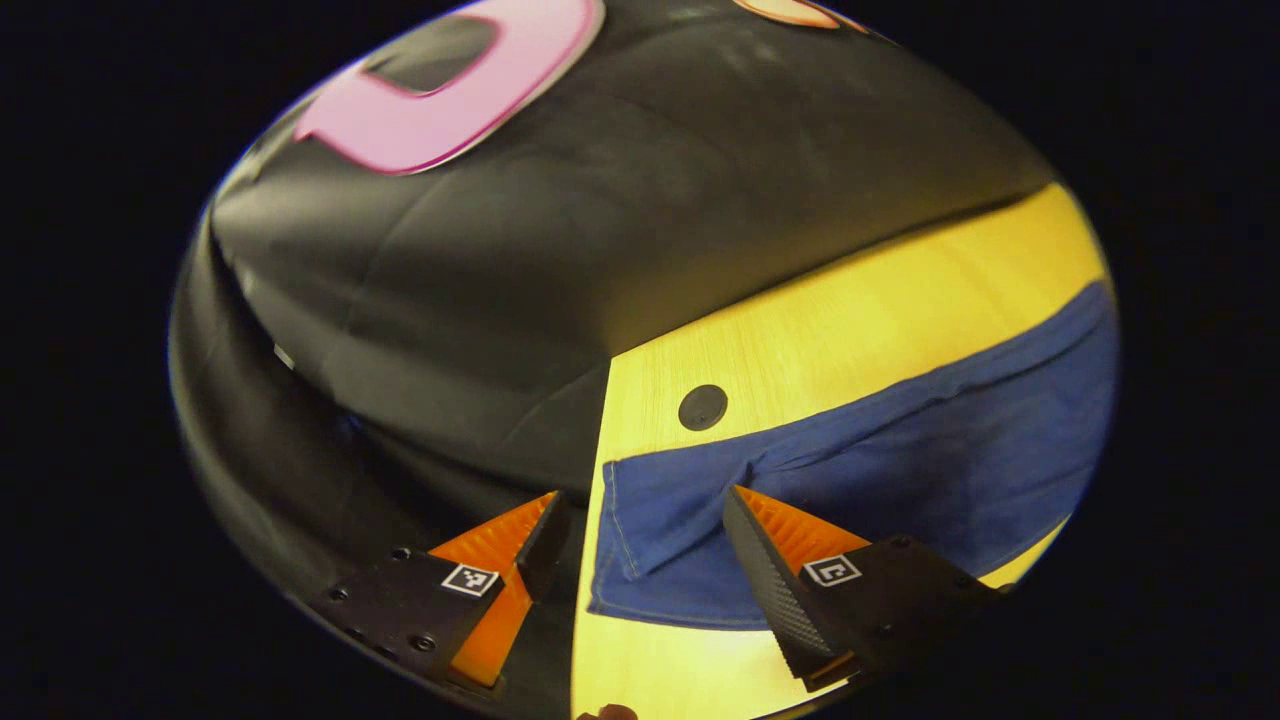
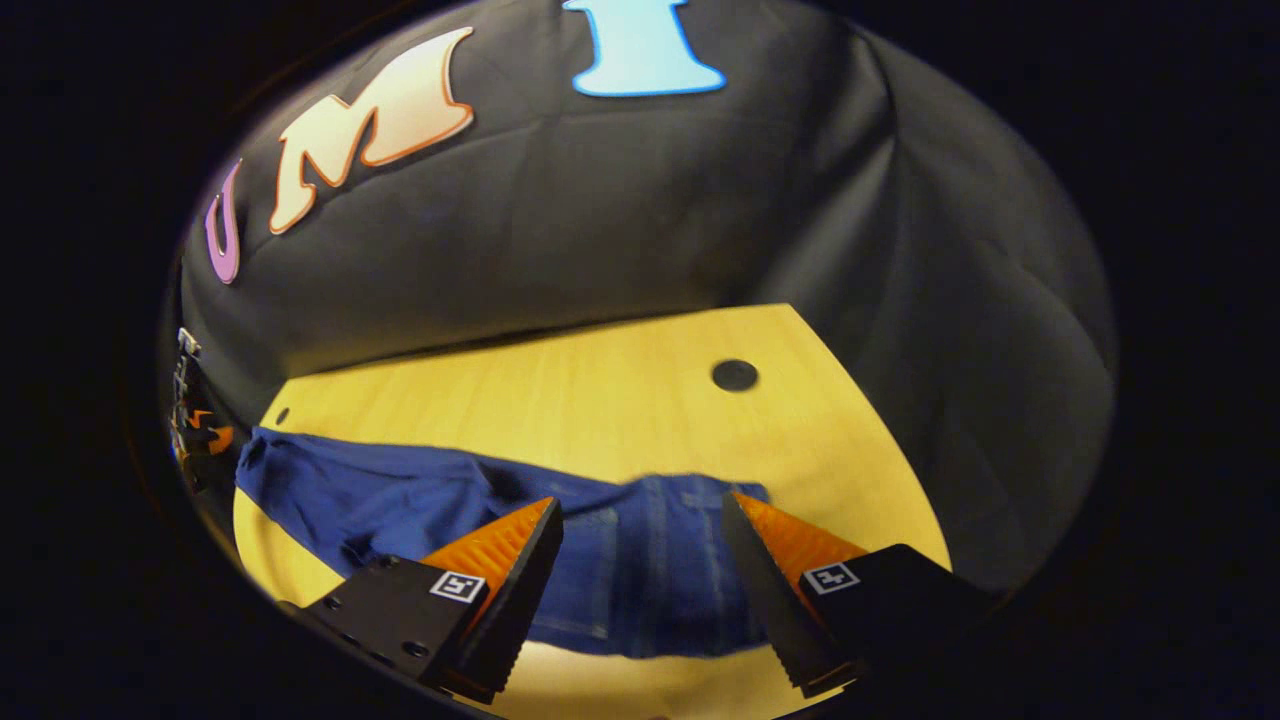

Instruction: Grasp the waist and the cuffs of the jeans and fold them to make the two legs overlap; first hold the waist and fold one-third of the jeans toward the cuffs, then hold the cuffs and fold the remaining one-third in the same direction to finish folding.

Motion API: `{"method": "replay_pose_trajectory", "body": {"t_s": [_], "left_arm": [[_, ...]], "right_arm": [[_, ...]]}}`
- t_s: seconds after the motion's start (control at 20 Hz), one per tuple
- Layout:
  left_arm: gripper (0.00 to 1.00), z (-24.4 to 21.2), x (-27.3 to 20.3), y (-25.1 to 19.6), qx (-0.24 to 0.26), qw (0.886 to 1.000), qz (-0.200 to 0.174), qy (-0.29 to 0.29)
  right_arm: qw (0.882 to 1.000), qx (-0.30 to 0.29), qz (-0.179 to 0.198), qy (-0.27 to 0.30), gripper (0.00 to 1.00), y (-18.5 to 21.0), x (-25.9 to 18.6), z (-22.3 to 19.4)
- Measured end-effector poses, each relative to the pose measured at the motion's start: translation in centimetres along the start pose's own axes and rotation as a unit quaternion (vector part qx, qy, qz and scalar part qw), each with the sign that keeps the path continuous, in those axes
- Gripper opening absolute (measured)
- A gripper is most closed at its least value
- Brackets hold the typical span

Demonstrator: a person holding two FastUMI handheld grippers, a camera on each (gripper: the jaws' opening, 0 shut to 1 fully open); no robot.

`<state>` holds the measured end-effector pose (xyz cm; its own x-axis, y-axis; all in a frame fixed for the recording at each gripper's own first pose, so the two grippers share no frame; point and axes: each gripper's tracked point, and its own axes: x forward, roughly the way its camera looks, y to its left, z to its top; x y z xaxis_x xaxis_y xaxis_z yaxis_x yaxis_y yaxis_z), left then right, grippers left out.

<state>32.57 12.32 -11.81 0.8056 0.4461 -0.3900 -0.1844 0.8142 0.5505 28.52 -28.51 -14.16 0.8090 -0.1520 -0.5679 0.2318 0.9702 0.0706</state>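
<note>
Across the table (image 2: 600, 390) we are hovering both gaping grippers (image 1: 640, 540) (image 2: 640, 545) over flat jeans (image 2: 640, 570), risking pinching one layer only.

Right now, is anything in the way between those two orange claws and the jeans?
Nothing visible. The left gripper hangs open over one end of the jeans, the right gripper open over the other end. The table around them is bare wood apart from a dark round spot.
</note>
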Motion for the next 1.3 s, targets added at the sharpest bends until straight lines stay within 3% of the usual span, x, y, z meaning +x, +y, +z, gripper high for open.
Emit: {"method": "replay_pose_trajectory", "body": {"t_s": [0.35,0.7,0.85,0.9,1.1,1.3], "left_arm": [[0.95,-0.4,1.1,0.0,-0.073,0.997,-0.006,0.016],[0.95,-0.1,1.1,0.3,-0.098,0.995,0.021,0.020],[0.95,-0.1,1.1,-0.1,-0.102,0.995,0.023,0.007],[0.95,-0.2,1.4,0.0,-0.106,0.994,0.019,0.004],[0.95,0.1,1.2,-0.2,-0.142,0.990,-0.002,-0.001],[0.95,0.4,1.1,-0.2,-0.172,0.985,-0.007,-0.004]], "right_arm": [[0.997,0.044,-0.009,0.070,0.96,-4.2,0.4,-7.4],[0.995,0.052,0.008,0.082,0.98,-4.1,1.4,-9.0],[0.995,0.069,0.018,0.071,0.85,-3.1,1.4,-8.9],[0.994,0.073,0.012,0.079,0.67,-3.0,1.7,-9.1],[0.996,0.058,0.022,0.060,0.37,-2.3,1.7,-9.2],[0.998,0.049,0.012,0.041,0.19,-2.0,1.2,-9.0]]}}
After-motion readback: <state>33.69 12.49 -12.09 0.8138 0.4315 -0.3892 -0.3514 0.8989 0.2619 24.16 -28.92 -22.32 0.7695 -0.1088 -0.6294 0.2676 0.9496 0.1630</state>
